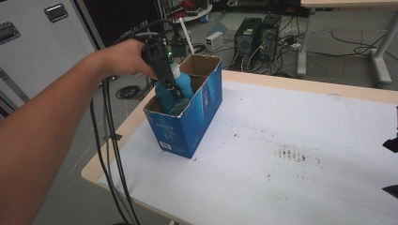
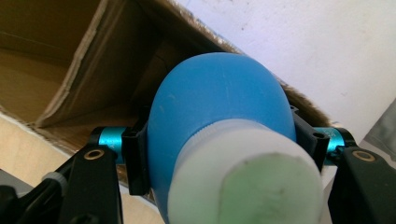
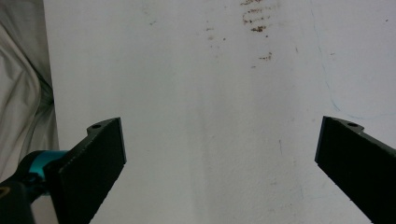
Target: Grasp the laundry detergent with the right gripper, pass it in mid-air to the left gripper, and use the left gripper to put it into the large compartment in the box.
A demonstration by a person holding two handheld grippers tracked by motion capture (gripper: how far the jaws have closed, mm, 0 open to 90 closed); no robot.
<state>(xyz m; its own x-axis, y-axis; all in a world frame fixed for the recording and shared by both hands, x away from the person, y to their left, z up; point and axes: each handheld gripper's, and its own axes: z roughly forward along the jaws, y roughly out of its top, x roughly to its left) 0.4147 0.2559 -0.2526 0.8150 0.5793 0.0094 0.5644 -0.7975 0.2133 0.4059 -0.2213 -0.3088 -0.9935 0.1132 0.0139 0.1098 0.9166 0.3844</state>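
The table (image 1: 300, 140) carries a white sheet with a few brown stains, and at its left end stands an open blue box (image 1: 187, 122) of cardboard, tall and thin-walled; it looks light and would probably slide or tip if pushed from the side. Inside the near compartment, partly below the rim, is a blue bottle (image 1: 180, 89) with a white cap (image 2: 243, 182). The left gripper (image 1: 173, 91) reaches down into the box from above and has its jaws closed on the bottle, one pad on each side just under the cap. In the left gripper view the body is smooth, rounded plastic, swelling out below the grip. I judge it stiff enough to take a firm squeeze, yet slick, so a hold on the curved shoulder could creep; the narrow neck below the cap is the safer place. Its weight depends on how full it is, which I cannot tell. The right gripper (image 3: 219, 154) hangs over bare table with its jaws wide apart and nothing between them.
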